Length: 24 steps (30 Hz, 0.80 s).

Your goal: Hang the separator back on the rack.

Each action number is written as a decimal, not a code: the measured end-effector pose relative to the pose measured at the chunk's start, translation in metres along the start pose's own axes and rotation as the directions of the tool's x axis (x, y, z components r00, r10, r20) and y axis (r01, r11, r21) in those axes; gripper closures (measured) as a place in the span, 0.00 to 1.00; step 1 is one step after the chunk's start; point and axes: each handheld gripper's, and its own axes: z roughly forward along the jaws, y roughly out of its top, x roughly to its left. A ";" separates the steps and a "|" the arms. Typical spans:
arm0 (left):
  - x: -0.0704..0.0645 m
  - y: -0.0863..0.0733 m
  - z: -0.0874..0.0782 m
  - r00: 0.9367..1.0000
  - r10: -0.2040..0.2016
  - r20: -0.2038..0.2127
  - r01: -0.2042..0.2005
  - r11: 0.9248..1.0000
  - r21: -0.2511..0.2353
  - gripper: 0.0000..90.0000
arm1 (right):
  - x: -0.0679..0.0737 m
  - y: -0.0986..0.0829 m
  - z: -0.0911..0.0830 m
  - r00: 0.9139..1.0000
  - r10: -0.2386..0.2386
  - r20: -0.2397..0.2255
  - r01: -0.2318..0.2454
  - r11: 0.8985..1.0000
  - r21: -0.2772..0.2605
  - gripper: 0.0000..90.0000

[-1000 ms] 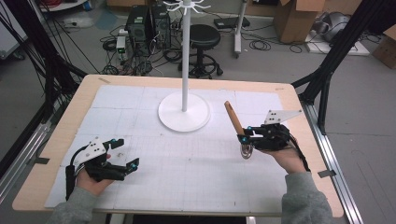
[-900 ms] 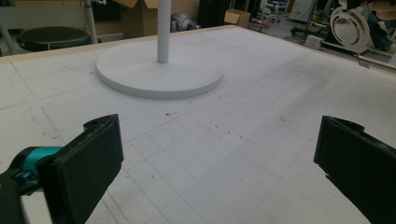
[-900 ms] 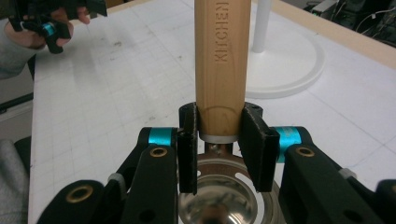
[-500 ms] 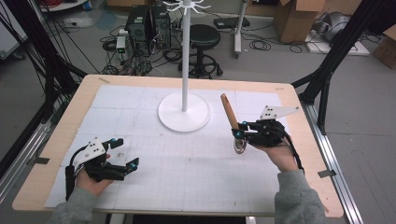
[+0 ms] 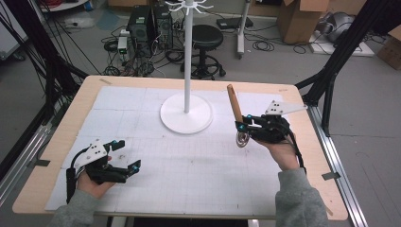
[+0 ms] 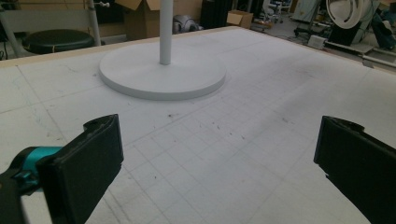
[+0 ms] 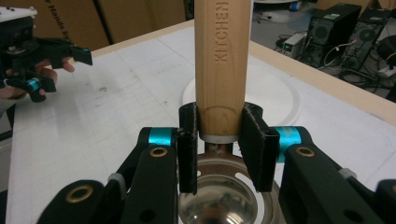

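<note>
At the left of the high view, the left claw (image 5: pixel 124 156) rests low on the worktop (image 5: pixel 56 142), jaws spread wide with nothing between them. Its own view confirms the gap: bare gridded mat between the two black jaws, with the stand (image 6: pixel 163 70) ahead.

In the middle, the white stand (image 5: pixel 187 113) has a round base and a tall pole topped with hooks.

To the right, the right claw (image 5: pixel 242 126) is clamped on a utensil (image 5: pixel 235 106), held above the worktop just right of the stand's base, wooden handle tilted up and away, metal head hanging below.

The right gripper view adds what the high view cannot: the jaws pinch the handle's lower end, right above the metal collar, and the handle is stamped with lettering. The shiny bowl-like head (image 7: pixel 217 200) sits under the jaws.

The utensil (image 7: pixel 219 60) looks stiff and light, though head-heavy; smooth wood may slip or pivot, so a hold near the collar, as here, seems sound.
</note>
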 end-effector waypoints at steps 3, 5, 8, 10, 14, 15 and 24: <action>-0.001 0.000 0.000 1.000 0.002 0.000 -0.002 1.000 0.003 0.02 | -0.001 0.002 -0.001 1.000 -0.004 0.009 0.004 1.000 -0.005 0.77; -0.001 0.000 0.000 1.000 0.002 0.000 -0.002 1.000 0.006 0.02 | -0.001 0.003 -0.001 1.000 -0.003 0.011 0.004 1.000 -0.006 0.77; -0.002 -0.001 0.000 1.000 0.002 0.000 -0.002 1.000 0.008 0.02 | -0.002 0.004 -0.001 1.000 -0.005 0.018 0.005 1.000 -0.008 0.77; -0.003 -0.001 0.000 1.000 0.007 0.001 -0.007 1.000 0.015 0.02 | -0.001 0.006 -0.001 1.000 -0.011 0.022 0.011 1.000 -0.011 0.77; -0.003 -0.001 -0.003 1.000 0.010 -0.006 -0.010 1.000 0.012 0.02 | -0.002 0.010 -0.001 0.999 -0.011 0.034 0.012 1.000 -0.023 0.77; -0.002 -0.001 -0.004 1.000 0.011 -0.012 -0.011 1.000 0.012 0.02 | -0.002 0.011 -0.001 0.999 -0.007 0.039 0.008 1.000 -0.025 0.77; 0.000 -0.004 -0.011 1.000 -0.006 -0.024 0.006 1.000 0.011 0.02 | -0.003 0.021 0.000 0.997 -0.023 0.080 0.026 0.999 -0.038 0.77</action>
